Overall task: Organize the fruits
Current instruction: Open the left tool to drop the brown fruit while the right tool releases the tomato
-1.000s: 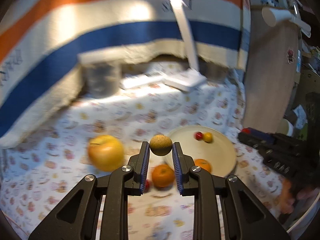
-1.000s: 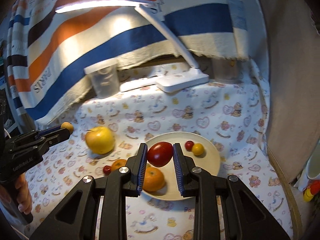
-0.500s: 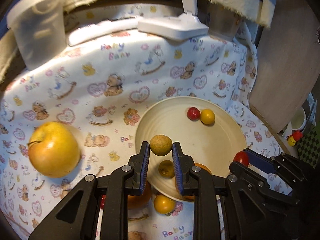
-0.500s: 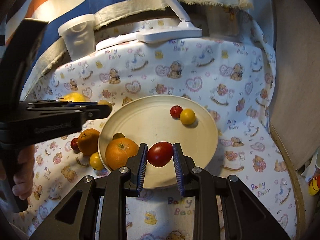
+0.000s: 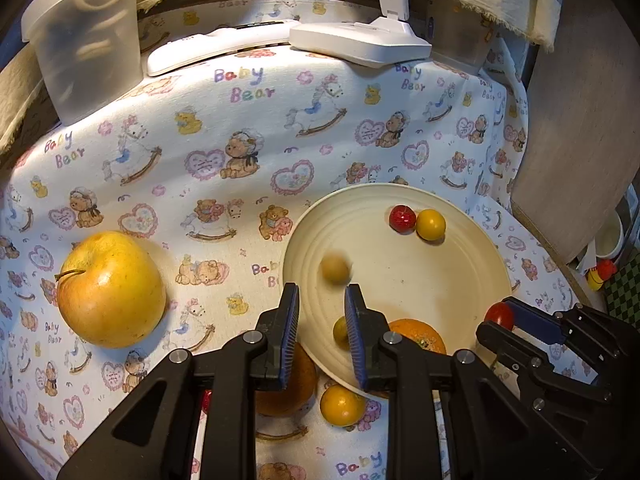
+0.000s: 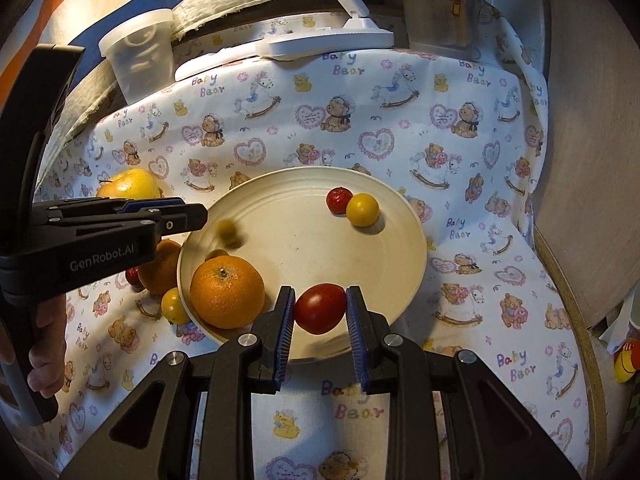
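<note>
small yellow fruit (image 5: 336, 267) motion-blurred | orange (image 5: 288, 380) half hidden (behind left hand-held gripper (image 5: 322, 332) fingers) | container (image 5: 86, 36) cut off

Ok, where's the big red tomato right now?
In the right wrist view, the red tomato sits between the right gripper fingers, over the near rim of the cream plate, right of the orange.

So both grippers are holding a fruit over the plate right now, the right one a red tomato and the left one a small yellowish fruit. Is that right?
Not quite. The right gripper does hold the red tomato over the plate, but the left gripper is open and empty: the left wrist view shows the small yellowish fruit blurred, loose beyond its fingertips.
</note>
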A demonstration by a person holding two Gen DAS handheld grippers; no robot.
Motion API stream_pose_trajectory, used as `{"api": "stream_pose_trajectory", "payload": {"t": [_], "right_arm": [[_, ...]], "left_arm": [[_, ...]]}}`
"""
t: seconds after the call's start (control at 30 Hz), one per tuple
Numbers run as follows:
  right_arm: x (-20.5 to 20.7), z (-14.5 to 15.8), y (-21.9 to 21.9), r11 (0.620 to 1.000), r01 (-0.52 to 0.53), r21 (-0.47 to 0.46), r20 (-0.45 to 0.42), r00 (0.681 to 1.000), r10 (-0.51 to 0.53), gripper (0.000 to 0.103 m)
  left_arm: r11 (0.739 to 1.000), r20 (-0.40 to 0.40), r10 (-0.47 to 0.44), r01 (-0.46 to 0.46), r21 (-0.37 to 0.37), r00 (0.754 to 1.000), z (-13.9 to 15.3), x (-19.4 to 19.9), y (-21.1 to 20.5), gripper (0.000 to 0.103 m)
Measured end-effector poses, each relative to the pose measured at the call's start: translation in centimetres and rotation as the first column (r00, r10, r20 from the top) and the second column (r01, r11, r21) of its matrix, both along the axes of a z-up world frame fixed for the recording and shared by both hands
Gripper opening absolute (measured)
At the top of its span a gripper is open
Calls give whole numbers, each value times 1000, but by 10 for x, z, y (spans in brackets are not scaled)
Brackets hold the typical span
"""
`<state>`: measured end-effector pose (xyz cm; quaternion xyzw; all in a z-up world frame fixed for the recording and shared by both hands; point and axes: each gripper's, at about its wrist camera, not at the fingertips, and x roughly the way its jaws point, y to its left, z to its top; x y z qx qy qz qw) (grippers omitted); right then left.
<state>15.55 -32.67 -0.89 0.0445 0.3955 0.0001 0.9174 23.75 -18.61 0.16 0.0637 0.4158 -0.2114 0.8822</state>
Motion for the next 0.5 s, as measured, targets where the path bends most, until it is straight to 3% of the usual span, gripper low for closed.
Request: {"api": "stream_pose_trajectory", "payload": {"t": [0.37, 0.43, 0.5], "right_arm": [[-1, 0, 2, 1000, -2, 0, 0, 1000, 2, 27], [-1, -1, 2, 1000, 1, -3, -2, 1000, -1, 27], [0, -2, 1, 1000, 10, -1, -7, 1000, -10, 27]], "left_arm": [[1000, 34, 15, -15, -12, 999, 7, -9, 13, 23], [1000, 50, 25, -25, -13, 998, 10, -15, 19, 34], [999, 79, 43, -42, -17, 996, 13, -22, 28, 69]]}}
